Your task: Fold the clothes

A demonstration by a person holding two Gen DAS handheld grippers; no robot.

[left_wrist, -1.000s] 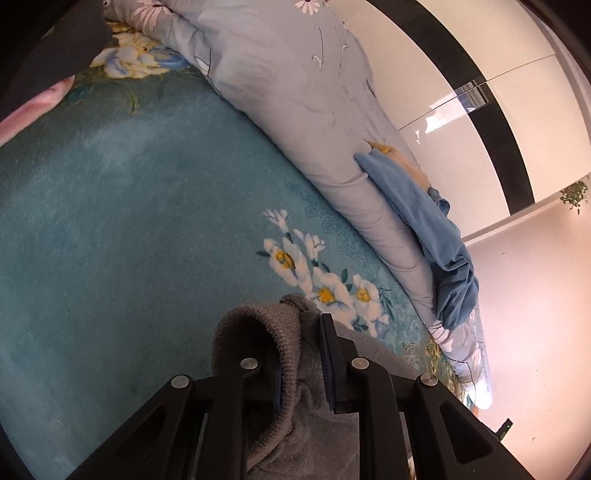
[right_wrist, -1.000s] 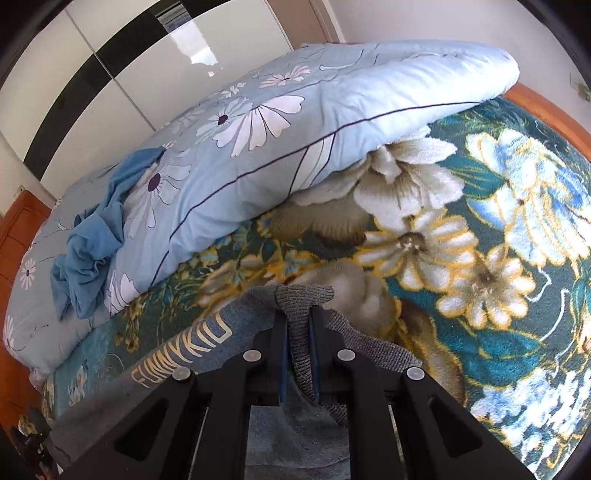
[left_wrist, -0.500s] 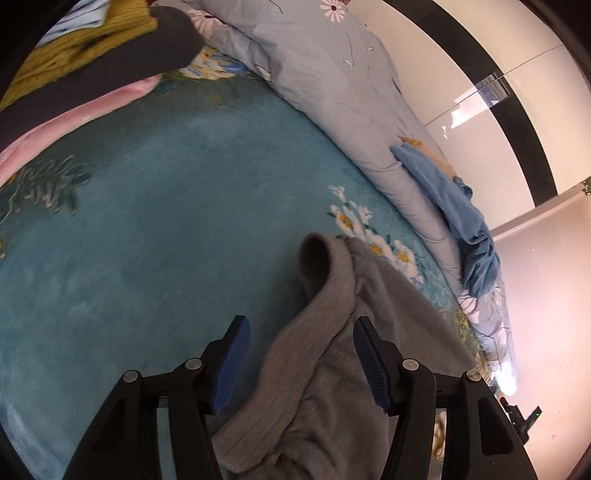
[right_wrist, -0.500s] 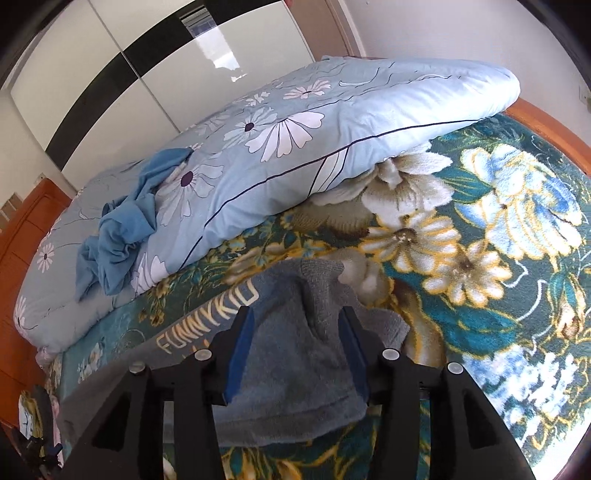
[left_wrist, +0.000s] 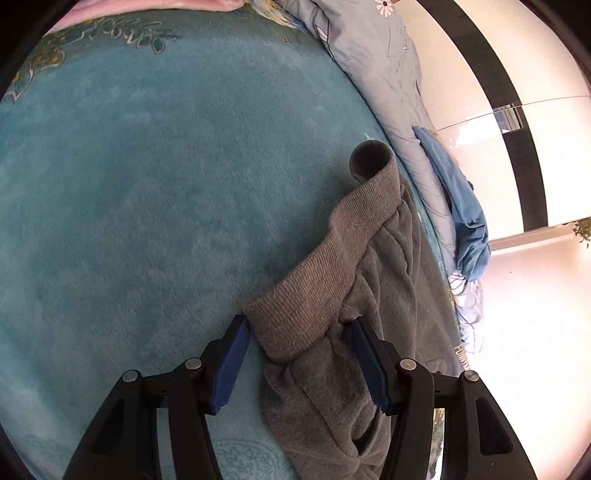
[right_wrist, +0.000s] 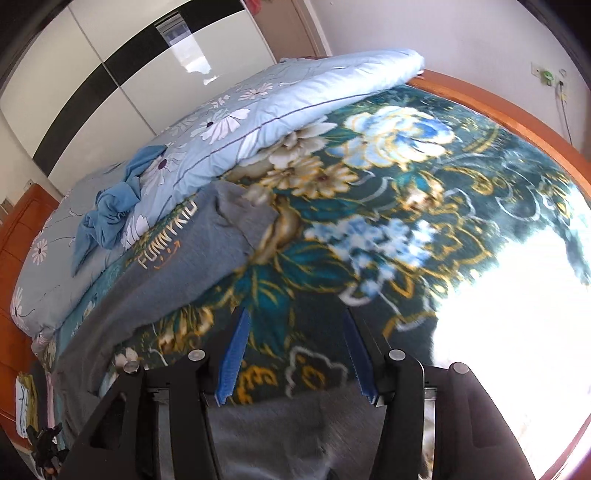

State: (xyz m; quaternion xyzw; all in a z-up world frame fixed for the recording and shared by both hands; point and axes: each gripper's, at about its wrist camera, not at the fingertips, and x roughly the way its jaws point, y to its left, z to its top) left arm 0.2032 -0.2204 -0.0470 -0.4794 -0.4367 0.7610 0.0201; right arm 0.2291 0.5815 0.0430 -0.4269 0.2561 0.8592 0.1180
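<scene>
A grey garment (left_wrist: 373,295) with a ribbed waistband (left_wrist: 332,273) lies on the teal blanket (left_wrist: 147,184). My left gripper (left_wrist: 299,328) is open, its blue pads either side of the waistband's near end without closing on it. In the right wrist view the same grey garment (right_wrist: 177,258), printed FUNNYKID, lies flat along the bed. My right gripper (right_wrist: 295,321) is open and empty above the floral blanket (right_wrist: 406,192), to the right of the garment. More grey cloth (right_wrist: 288,435) shows under its base.
A folded light-blue floral quilt (right_wrist: 277,99) lies along the far side with a crumpled blue garment (right_wrist: 110,210) on it. The wooden bed frame (right_wrist: 517,122) runs on the right. Pink cloth (left_wrist: 166,3) lies at the blanket's far edge. Wardrobe doors (left_wrist: 517,92) stand behind.
Both grippers were shut on the grey garment's edge, then opened and let it drop. Both have pulled back; the right one has swung away to the right.
</scene>
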